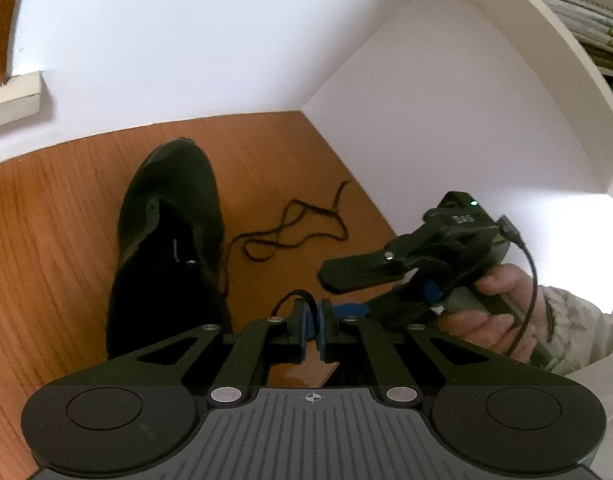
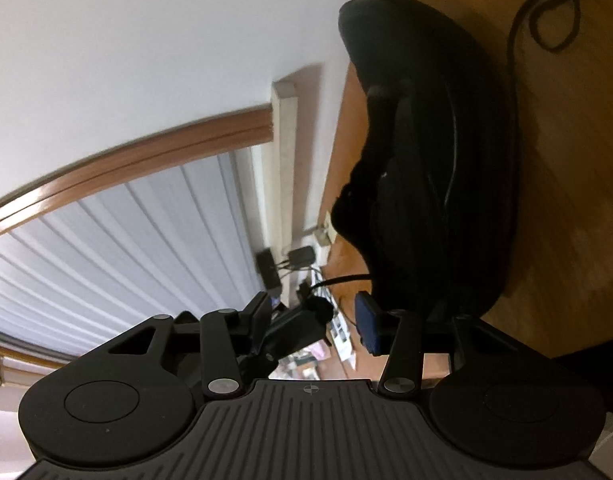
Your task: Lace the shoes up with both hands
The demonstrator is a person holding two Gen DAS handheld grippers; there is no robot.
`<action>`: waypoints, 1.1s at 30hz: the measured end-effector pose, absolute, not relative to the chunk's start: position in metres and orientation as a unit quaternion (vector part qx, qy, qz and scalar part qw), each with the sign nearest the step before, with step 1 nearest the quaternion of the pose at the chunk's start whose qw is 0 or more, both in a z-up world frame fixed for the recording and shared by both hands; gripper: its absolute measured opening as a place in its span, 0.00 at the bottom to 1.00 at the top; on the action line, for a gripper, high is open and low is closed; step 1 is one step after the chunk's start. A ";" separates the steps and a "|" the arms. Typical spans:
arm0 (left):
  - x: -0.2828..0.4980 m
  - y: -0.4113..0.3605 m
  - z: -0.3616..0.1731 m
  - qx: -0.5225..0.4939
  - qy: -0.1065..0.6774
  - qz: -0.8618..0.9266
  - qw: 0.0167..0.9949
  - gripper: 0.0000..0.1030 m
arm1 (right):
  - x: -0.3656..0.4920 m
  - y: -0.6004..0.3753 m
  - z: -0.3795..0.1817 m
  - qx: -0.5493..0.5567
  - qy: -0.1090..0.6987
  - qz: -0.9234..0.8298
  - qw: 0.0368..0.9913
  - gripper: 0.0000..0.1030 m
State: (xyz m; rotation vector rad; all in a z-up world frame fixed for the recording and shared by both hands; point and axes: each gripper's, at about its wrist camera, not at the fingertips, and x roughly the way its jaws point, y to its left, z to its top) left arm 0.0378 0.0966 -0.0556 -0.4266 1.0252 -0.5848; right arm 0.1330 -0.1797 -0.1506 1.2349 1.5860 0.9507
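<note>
On the wooden tabletop (image 1: 66, 208) lies a black shoe (image 1: 174, 216), its loose black lace (image 1: 294, 224) trailing right. Left gripper (image 1: 313, 320) fingers clench the lace; right gripper (image 2: 314, 324) fingers gape empty.

Worktop (image 1: 58, 216): orange-brown wood grain, set in corner. White walls (image 1: 186, 40) rear and side; bright light on side panel. Wood-framed window w/ pale slatted blind (image 2: 106, 248) opp. side.
</note>
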 end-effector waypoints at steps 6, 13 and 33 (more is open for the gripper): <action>0.040 0.098 -0.053 -0.189 0.482 -0.275 0.810 0.06 | 0.131 -0.199 -0.148 0.523 0.626 0.374 0.442 0.48; 0.037 0.090 -0.049 -0.175 0.485 -0.293 0.805 0.06 | 0.124 -0.196 -0.156 0.548 0.626 0.367 0.416 0.50; 0.037 0.105 -0.050 -0.226 0.486 -0.295 0.791 0.05 | 0.124 -0.172 -0.155 0.535 0.613 0.381 0.439 0.20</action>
